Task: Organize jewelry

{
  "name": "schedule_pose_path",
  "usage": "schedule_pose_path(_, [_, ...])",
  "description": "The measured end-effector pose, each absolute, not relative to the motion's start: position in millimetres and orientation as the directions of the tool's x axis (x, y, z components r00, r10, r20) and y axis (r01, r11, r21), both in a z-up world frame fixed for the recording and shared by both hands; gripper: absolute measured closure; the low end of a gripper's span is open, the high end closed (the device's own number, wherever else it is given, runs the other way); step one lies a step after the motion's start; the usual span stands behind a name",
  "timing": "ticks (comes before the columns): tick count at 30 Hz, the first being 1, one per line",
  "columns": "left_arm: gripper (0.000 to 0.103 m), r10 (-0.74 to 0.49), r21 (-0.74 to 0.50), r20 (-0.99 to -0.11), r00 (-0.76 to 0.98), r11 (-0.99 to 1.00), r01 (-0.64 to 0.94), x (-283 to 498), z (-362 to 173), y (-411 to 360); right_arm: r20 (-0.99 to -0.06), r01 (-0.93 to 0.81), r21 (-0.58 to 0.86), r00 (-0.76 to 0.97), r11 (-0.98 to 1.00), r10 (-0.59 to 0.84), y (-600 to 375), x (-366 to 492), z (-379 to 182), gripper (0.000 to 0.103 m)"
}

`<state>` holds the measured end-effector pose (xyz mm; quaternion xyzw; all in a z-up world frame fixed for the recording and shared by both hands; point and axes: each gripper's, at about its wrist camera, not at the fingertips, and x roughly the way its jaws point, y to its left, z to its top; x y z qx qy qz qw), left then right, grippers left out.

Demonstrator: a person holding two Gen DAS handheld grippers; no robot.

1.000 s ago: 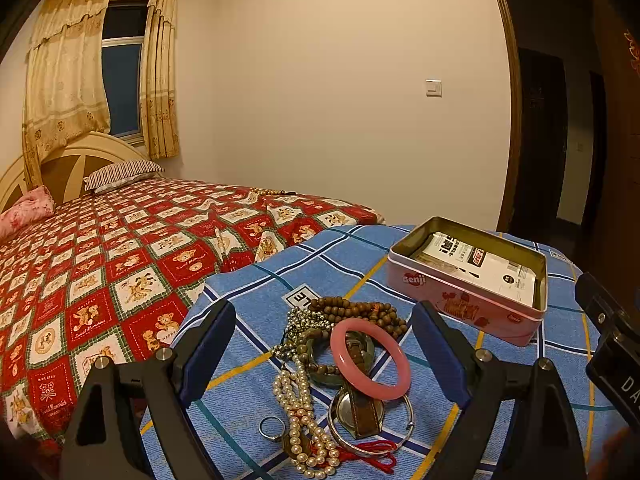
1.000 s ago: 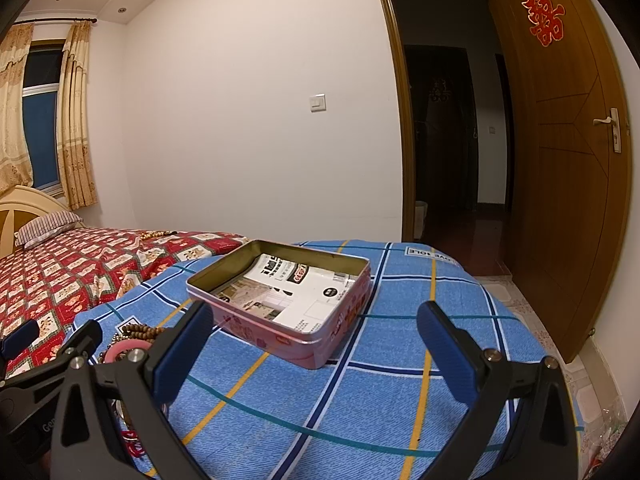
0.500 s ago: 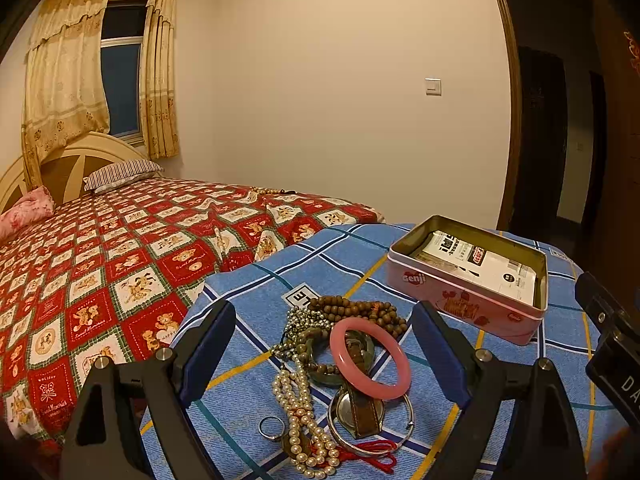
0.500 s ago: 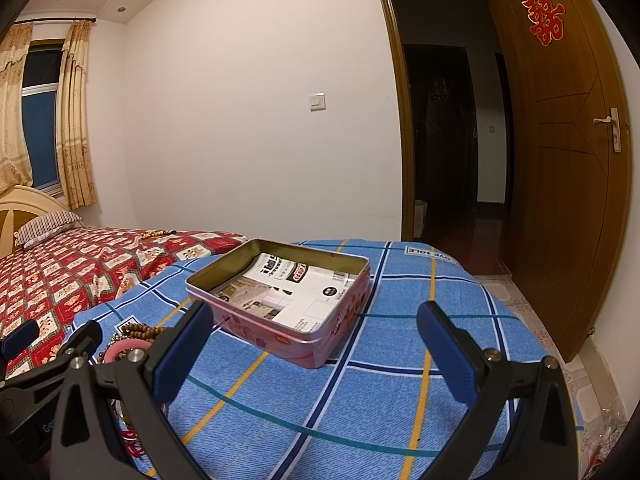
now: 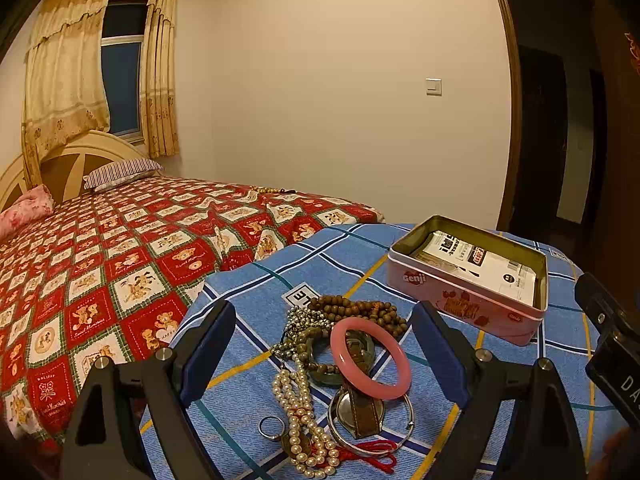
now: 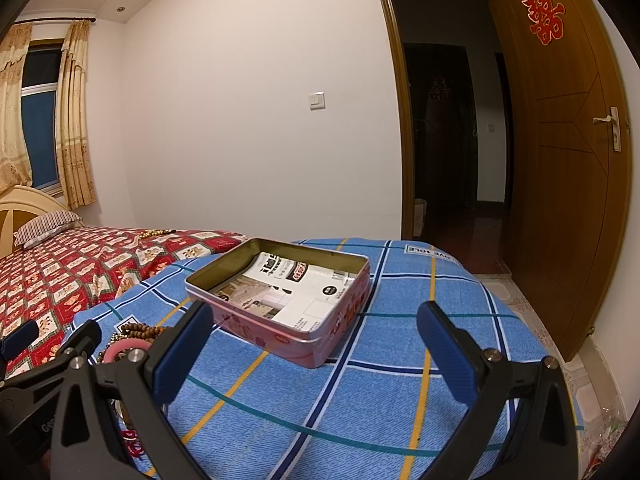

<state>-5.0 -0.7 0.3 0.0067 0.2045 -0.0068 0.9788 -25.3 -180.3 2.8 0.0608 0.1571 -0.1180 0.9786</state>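
Observation:
A heap of jewelry lies on the blue checked cloth (image 5: pixel 256 280): a pink bangle (image 5: pixel 370 358), brown wooden beads (image 5: pixel 358 310), a pearl necklace (image 5: pixel 298 408), a silver ring (image 5: pixel 272 427), a silver bangle (image 5: pixel 370 426) and a red cord. My left gripper (image 5: pixel 324 352) is open, its jaws standing either side of the heap above it. An open pink tin (image 5: pixel 466 280) with a paper inside stands to the right; it also shows in the right wrist view (image 6: pixel 280 292). My right gripper (image 6: pixel 312 348) is open and empty, just short of the tin.
A bed with a red patterned cover (image 5: pixel 120 248) lies to the left of the blue cloth. An open wooden door (image 6: pixel 568 168) and dark doorway are at the right. The blue cloth's right edge drops to a tiled floor (image 6: pixel 536 320).

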Motion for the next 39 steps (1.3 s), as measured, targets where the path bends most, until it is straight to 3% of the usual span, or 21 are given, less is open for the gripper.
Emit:
schedule_pose_path(8, [0.013, -0.079, -0.064, -0.416, 0.906, 0.996, 0.057, -8.5, -2.1, 18.2, -0.339, 0.229, 0.085, 0.922, 0.97, -0.188, -186.8, -19.9, -0.1, 0.0])
schedule_pose_path(14, [0.013, -0.03, 0.014, -0.449, 0.893, 0.999, 0.041, -12.7, -5.2, 58.0, -0.414, 0.194, 0.121, 0.901, 0.973, -0.128, -186.2, -9.9, -7.0, 0.0])
schedule_pose_path(17, [0.013, -0.006, 0.028, -0.47, 0.882, 0.999, 0.022, -10.3, -6.9, 79.7, -0.459, 0.12, 0.169, 0.888, 0.978, -0.03, -186.8, -3.0, -11.1, 0.0])
schedule_pose_path(25, [0.013, -0.002, -0.013, -0.522, 0.853, 1.0, -0.005, 3.1, -16.3, 102.6, -0.585, -0.205, 0.353, 0.713, 0.913, 0.386, -141.9, 29.8, -28.0, 0.038])
schedule_pose_path(32, [0.013, -0.018, 0.017, -0.535, 0.845, 0.999, 0.032, 5.2, -16.9, 98.1, -0.649, -0.398, 0.249, 0.608, 0.883, 0.457, -74.4, 54.4, -35.1, 0.046])
schedule_pose_path(33, [0.013, -0.023, 0.015, -0.538, 0.843, 0.999, 0.036, 5.7, -16.9, 97.8, -0.661, -0.412, 0.245, 0.591, 0.878, 0.462, -68.0, 58.8, -39.3, 0.049])
schedule_pose_path(36, [0.013, -0.036, 0.002, -0.542, 0.84, 0.999, 0.043, 6.8, -16.1, 98.1, -0.696, -0.426, 0.249, 0.546, 0.87, 0.466, -64.0, 67.8, -49.6, 0.074])
schedule_pose_path(39, [0.013, -0.046, -0.01, -0.541, 0.84, 0.999, 0.049, 8.5, -14.3, 97.4, -0.683, -0.415, 0.28, 0.547, 0.866, 0.483, -77.2, 68.8, -50.9, 0.082])
